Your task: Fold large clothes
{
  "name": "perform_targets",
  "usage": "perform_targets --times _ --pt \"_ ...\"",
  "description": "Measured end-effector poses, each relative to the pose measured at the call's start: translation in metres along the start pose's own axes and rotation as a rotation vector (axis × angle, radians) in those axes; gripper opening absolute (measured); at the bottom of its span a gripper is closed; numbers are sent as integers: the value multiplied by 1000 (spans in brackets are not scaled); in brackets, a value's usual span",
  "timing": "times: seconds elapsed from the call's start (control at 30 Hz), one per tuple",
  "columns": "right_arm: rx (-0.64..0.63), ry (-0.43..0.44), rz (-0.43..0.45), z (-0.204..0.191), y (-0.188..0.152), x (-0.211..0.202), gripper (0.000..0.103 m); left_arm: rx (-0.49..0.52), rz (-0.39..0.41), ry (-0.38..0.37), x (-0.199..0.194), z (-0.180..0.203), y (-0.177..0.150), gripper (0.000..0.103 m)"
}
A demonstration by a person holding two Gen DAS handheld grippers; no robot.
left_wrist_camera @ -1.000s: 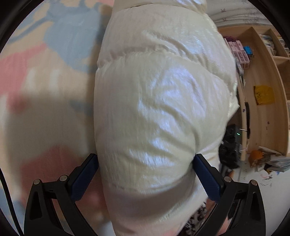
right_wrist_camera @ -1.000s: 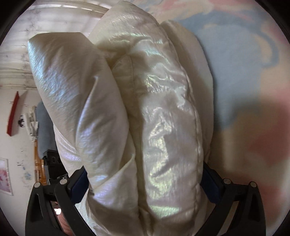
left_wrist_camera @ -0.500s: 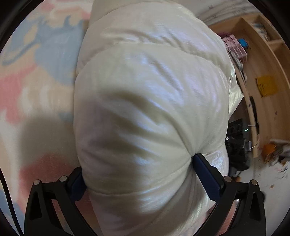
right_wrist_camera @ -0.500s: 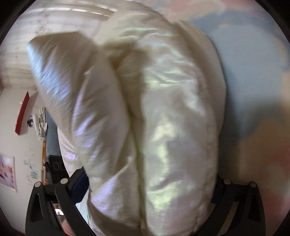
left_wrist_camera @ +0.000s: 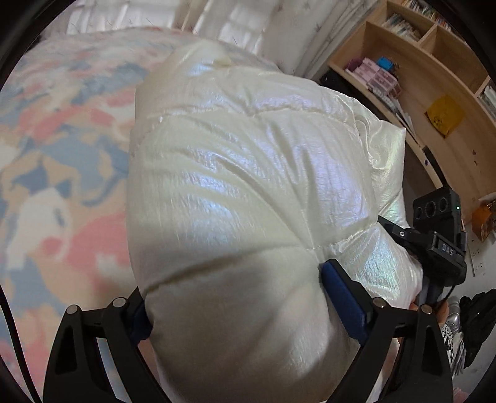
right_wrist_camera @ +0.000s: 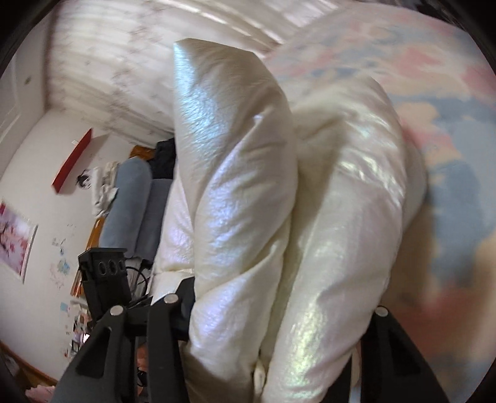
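A cream, pearly puffer jacket [left_wrist_camera: 248, 186] is bunched up over a bed cover [left_wrist_camera: 62, 161] patterned in pink, blue and peach. My left gripper [left_wrist_camera: 238, 288] is closing on a thick quilted fold; its blue pad [left_wrist_camera: 341, 297] dents the fabric. In the right wrist view the jacket [right_wrist_camera: 241, 201] stands in two fat folds, one sticking up like a sleeve. My right gripper [right_wrist_camera: 279, 303] is closing around both folds, which bulge between its black fingers [right_wrist_camera: 381, 328]. Each gripper shows in the other's view: the right one [left_wrist_camera: 434, 245], the left one [right_wrist_camera: 105, 272].
A wooden bookshelf [left_wrist_camera: 434, 80] with boxes and books stands beyond the bed at right, with clutter on the floor below it. White curtains [left_wrist_camera: 248, 28] hang behind. The right wrist view shows a white wall, a red shelf [right_wrist_camera: 73, 161] and a grey-blue cushion [right_wrist_camera: 130, 201].
Both grippers have risen and tilted, lifting the jacket off the bed cover; more of the room shows. The right gripper's fingers have drawn closer together around the folds.
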State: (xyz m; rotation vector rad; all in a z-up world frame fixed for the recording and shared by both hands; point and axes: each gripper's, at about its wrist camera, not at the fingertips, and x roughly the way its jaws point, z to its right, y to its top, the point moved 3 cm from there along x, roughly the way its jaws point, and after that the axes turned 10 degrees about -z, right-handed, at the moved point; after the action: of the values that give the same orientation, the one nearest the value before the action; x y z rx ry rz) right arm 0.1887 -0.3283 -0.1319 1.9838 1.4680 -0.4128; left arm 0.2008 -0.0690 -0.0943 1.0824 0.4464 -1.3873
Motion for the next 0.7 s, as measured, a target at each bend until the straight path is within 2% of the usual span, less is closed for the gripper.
perform_targets --times 0.1,0.2,0.37,0.57,0.7 --pt "-82 21 13 -44 6 9 42 -5 41 12 -35 -23 4 92" --pt "-184 5 27 -89 13 27 41 -21 88 29 -71 -59 1 90" --pt "-298 8 48 -136 25 68 40 -1 176 101 -117 -113 16 88" --pt "-420 56 83 -189 69 140 40 12 284 183 -169 -194 63 87" --pt "-438 84 92 -208 114 209 40 30 314 256 -175 -262 99 87"
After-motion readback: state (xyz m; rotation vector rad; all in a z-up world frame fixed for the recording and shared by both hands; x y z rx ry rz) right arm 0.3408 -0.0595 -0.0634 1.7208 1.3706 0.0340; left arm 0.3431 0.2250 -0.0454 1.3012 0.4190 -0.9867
